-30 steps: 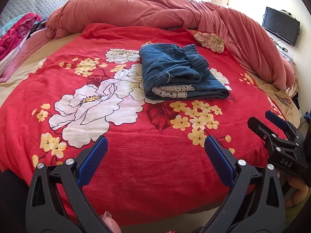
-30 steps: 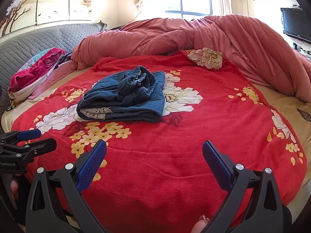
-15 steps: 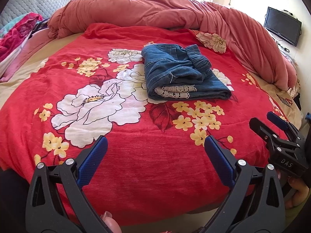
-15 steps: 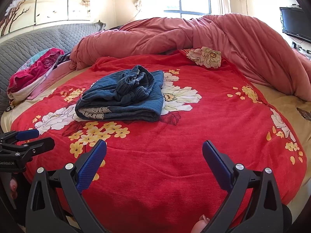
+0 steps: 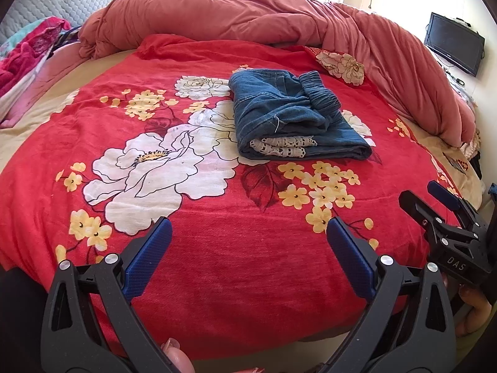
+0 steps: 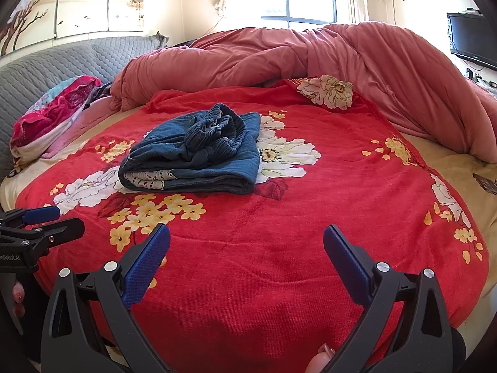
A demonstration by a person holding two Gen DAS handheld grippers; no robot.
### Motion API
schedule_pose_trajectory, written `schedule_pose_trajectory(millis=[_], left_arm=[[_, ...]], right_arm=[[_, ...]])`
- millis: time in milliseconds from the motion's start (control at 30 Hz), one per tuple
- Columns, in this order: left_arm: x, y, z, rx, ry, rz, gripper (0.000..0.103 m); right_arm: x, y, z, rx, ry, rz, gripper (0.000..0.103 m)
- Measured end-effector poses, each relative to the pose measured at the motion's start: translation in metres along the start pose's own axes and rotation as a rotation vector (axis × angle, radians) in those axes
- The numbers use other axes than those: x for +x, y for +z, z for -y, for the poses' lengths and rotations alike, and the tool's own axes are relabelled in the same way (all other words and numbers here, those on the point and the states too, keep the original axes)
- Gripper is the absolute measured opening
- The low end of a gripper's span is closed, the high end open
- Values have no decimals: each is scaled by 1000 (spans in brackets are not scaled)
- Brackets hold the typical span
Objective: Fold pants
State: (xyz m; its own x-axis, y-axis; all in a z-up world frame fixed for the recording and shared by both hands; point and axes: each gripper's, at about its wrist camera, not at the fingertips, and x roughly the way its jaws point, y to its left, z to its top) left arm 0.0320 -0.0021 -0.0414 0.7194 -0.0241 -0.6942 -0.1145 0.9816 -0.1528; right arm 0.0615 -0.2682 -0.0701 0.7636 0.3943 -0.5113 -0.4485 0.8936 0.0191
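A pair of blue denim pants (image 5: 292, 121) lies folded into a compact bundle on the red flowered blanket (image 5: 217, 248), white lace trim showing at its near edge and the elastic waistband on top. In the right wrist view the pants (image 6: 198, 155) sit left of centre. My left gripper (image 5: 248, 248) hovers open over the blanket's near edge, well short of the pants, with nothing between its fingers. My right gripper (image 6: 247, 255) is open and empty too, also near the bed's front edge. Each gripper shows at the side of the other's view: the right gripper (image 5: 435, 205), the left gripper (image 6: 46, 220).
A bunched pink duvet (image 5: 279, 15) runs along the back and right of the bed. A flowered pillow (image 5: 341, 63) lies behind the pants. Pink and teal bedding (image 6: 52, 115) is piled at the left against a grey quilted headboard (image 6: 62, 62). A TV (image 5: 453, 43) hangs on the right wall.
Both views have shifted slightly; the pants appear a little farther right in the left wrist view. Both grippers stay open and the folded pants lie unmoved.
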Motion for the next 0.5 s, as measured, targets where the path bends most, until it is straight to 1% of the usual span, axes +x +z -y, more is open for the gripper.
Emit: schedule_pose_trajectory(millis=[167,500], left_arm=[[0,-1,1,2,-3,-4,93],[-1,-1,1,-6,-34,-10,93]], right_arm=[[0,0,0,0,-8,-4,98],[4,0,-1,-6,-32,-15,98]])
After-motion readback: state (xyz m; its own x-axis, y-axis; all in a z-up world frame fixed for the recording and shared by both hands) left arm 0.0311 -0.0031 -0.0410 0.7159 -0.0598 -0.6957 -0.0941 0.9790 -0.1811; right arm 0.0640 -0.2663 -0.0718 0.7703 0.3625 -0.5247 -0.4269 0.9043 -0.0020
